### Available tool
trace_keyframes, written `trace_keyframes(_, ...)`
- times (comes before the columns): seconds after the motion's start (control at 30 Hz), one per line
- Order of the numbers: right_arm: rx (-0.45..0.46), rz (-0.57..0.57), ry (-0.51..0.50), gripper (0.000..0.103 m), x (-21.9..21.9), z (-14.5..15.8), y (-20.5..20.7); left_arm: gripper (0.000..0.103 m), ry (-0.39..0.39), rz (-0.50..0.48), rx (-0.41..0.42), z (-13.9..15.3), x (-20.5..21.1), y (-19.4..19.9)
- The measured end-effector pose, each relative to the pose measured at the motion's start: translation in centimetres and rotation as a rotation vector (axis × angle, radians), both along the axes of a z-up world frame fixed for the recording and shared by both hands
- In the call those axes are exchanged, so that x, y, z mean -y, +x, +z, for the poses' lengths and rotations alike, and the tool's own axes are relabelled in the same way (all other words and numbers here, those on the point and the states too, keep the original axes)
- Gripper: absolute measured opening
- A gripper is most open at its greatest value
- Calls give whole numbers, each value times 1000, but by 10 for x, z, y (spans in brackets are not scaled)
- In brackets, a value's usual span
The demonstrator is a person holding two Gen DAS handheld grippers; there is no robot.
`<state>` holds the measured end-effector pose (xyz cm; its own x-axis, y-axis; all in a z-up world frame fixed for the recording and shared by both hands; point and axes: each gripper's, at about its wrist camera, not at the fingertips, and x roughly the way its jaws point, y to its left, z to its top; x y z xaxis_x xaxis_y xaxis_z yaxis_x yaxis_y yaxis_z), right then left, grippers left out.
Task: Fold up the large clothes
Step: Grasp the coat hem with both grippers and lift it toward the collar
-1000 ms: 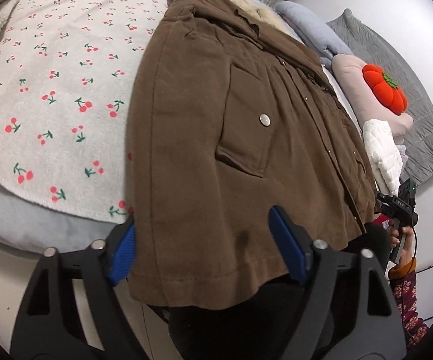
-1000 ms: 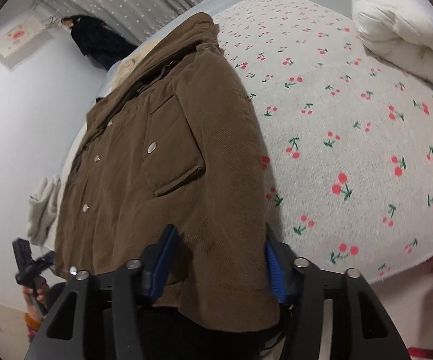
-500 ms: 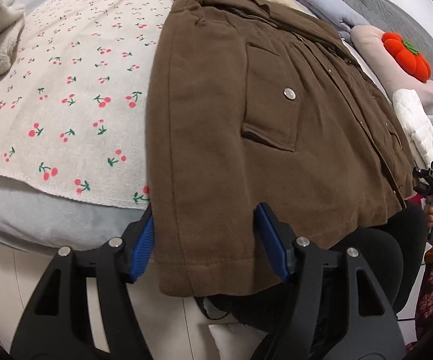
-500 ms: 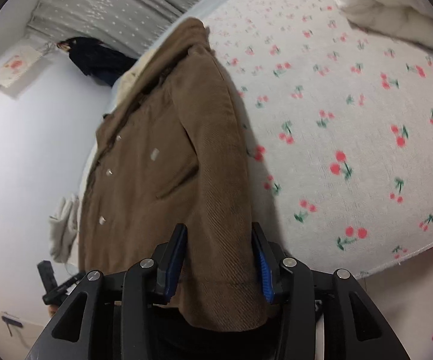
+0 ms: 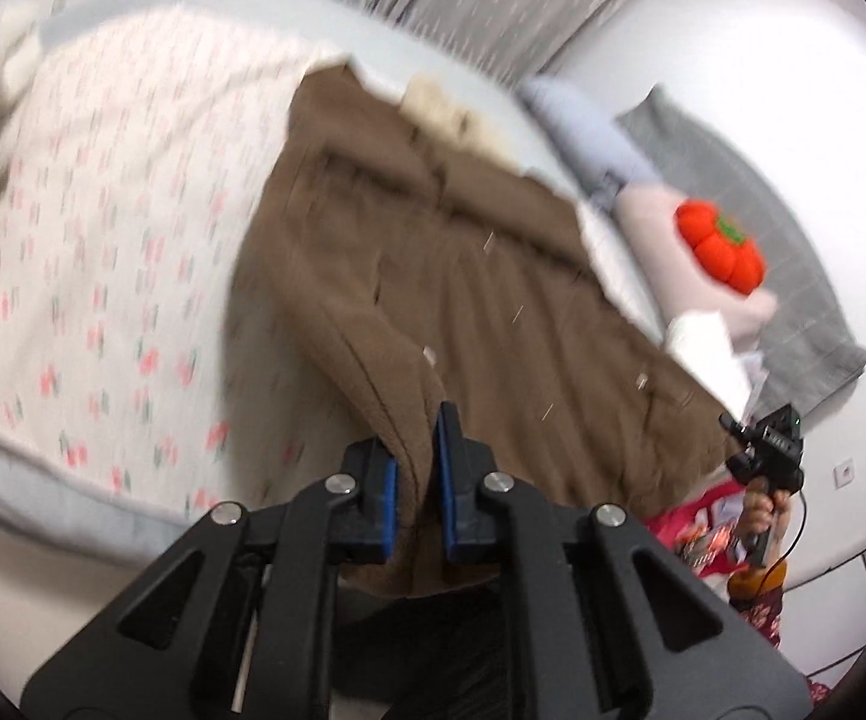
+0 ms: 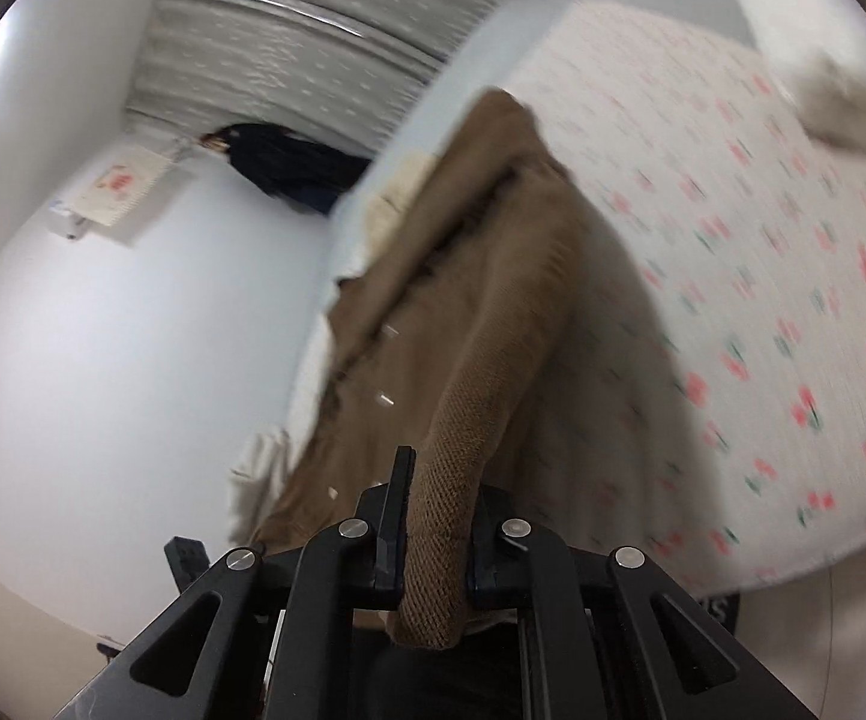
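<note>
A brown corduroy jacket [image 5: 481, 276] lies on a bed covered with a cherry-print blanket [image 5: 102, 228]. My left gripper [image 5: 417, 480] is shut on the jacket's bottom hem at its left corner and lifts it off the bed. My right gripper [image 6: 436, 516] is shut on the jacket's hem [image 6: 451, 480] at the other corner, the cloth bunched between its pads. In the right wrist view the jacket [image 6: 493, 276] rises from the blanket [image 6: 763, 276] toward the gripper. Both views are blurred by motion.
An orange pumpkin cushion [image 5: 721, 252] sits on a pink pillow [image 5: 667, 240] by a grey quilt [image 5: 793, 300]. A dark garment [image 6: 288, 168] hangs on the white wall. A white duvet [image 6: 793, 6] lies at the bed's far side.
Both grippers have closed on the jacket's bottom hem and lifted it up from the bed edge. The jaws were open around the hem before.
</note>
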<state>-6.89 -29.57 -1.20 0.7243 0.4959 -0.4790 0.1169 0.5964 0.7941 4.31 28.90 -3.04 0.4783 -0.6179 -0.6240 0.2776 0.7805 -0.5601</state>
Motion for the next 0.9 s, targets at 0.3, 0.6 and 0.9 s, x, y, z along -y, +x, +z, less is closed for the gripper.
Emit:
trace_keyframes(0.3, 160, -45, -75, 12, 3, 91, 74, 12, -47, 85, 138, 81, 8, 61)
trace_keyframes(0.6, 195, -116, -92, 12, 36, 134, 179, 12, -8, 173, 186, 125, 17, 166)
trace_keyframes(0.9, 149, -235, -155, 12, 87, 103, 328, 12, 117, 275, 179, 107, 48, 336)
